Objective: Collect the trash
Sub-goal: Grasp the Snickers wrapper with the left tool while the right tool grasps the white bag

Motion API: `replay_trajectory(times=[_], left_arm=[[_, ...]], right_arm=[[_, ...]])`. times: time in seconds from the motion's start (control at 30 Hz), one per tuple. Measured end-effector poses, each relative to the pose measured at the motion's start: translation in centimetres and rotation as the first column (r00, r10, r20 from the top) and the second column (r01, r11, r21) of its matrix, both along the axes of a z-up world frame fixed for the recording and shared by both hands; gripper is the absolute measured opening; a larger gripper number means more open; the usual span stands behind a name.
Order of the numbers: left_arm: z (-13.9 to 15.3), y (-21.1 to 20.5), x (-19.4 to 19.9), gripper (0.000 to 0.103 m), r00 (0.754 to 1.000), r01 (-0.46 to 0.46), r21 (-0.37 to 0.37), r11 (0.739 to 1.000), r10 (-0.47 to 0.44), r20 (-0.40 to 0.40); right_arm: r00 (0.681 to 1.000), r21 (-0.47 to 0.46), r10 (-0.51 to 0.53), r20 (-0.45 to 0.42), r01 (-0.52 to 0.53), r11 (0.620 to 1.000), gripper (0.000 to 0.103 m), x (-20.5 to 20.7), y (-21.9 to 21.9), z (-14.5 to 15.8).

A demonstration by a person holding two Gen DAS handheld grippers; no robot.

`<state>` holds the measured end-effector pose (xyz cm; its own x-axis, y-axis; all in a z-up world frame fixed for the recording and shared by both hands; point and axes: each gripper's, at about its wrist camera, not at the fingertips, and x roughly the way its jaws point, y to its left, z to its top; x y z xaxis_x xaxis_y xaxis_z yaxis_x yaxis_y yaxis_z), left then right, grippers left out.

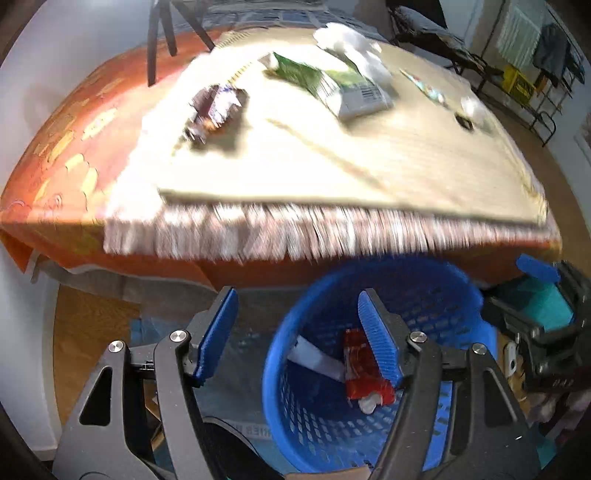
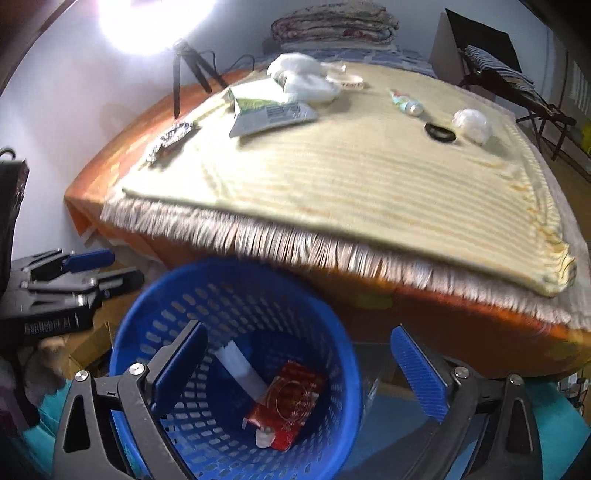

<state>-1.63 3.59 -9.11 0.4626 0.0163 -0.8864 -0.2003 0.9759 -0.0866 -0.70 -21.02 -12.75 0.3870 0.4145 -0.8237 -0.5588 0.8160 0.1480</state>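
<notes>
A blue mesh basket stands on the floor at the table's front edge. It holds a red wrapper and a white strip. On the yellow mat lie a dark foil wrapper, a green-white pouch, white crumpled tissue, a small tube, a black ring and a white wad. My left gripper is open and empty over the basket's left rim. My right gripper is open and empty above the basket.
An orange cloth covers the table under the fringed mat. A black tripod stands at the table's back left. Folded blankets lie behind. A folding chair stands at the right.
</notes>
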Motion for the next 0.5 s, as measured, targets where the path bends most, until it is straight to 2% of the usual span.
replay_trajectory(times=[0.17, 0.4, 0.5], left_arm=[[2.3, 2.3, 2.2, 0.07, 1.0, -0.01, 0.07, 0.997, 0.008, 0.026], [3.3, 5.8, 5.5, 0.07, 1.0, -0.022, 0.041, 0.999, 0.022, 0.016], [3.4, 6.4, 6.7, 0.07, 0.999, -0.032, 0.037, 0.999, 0.031, 0.024]], right_arm=[[1.0, 0.005, 0.022, 0.012, -0.022, 1.0, 0.103, 0.8, 0.3, 1.7], [0.997, 0.078, 0.08, -0.003, -0.079, 0.994, 0.103, 3.0, 2.0, 4.2], [0.996, 0.078, 0.088, 0.029, -0.09, 0.993, 0.102, 4.7, 3.2, 5.4]])
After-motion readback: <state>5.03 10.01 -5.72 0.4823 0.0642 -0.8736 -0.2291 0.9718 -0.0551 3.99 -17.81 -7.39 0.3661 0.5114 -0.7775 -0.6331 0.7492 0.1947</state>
